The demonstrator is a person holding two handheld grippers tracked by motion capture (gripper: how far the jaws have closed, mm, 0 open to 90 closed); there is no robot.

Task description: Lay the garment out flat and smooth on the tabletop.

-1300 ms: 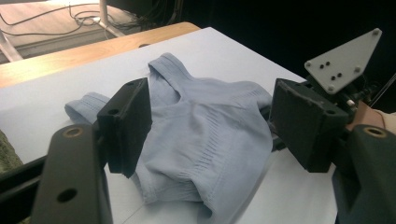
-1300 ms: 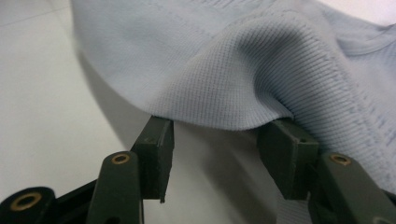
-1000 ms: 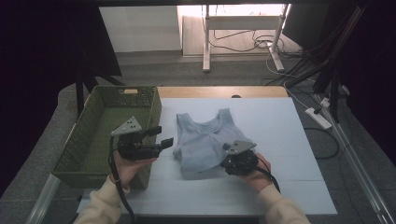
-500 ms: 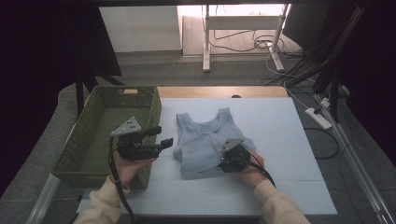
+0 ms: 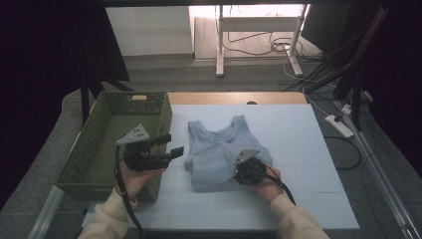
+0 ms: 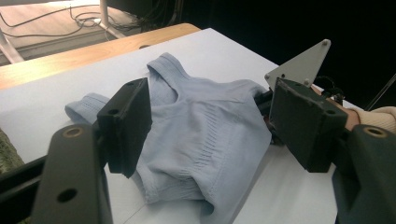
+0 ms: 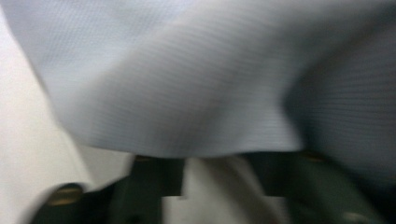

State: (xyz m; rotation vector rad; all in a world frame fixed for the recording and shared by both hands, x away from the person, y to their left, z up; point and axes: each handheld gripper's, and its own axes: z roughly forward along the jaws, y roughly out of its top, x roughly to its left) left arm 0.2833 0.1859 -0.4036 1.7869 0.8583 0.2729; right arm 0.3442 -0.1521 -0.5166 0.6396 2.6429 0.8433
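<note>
Blue top (image 5: 219, 152) lies on the counter (image 5: 298, 149); the right hand-held gripper (image 5: 238, 174), jaws just closing, pinches its edge, while the left hand-held gripper (image 5: 170, 145) hovers spread beside it.

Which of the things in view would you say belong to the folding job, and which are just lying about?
In the job:
- light blue tank top
- right gripper, at the top's right edge, its jaws just closing
- left gripper, jaws open, nothing between them
- green basket beside the top, probably

Lying about:
- power strip
- cables
</note>
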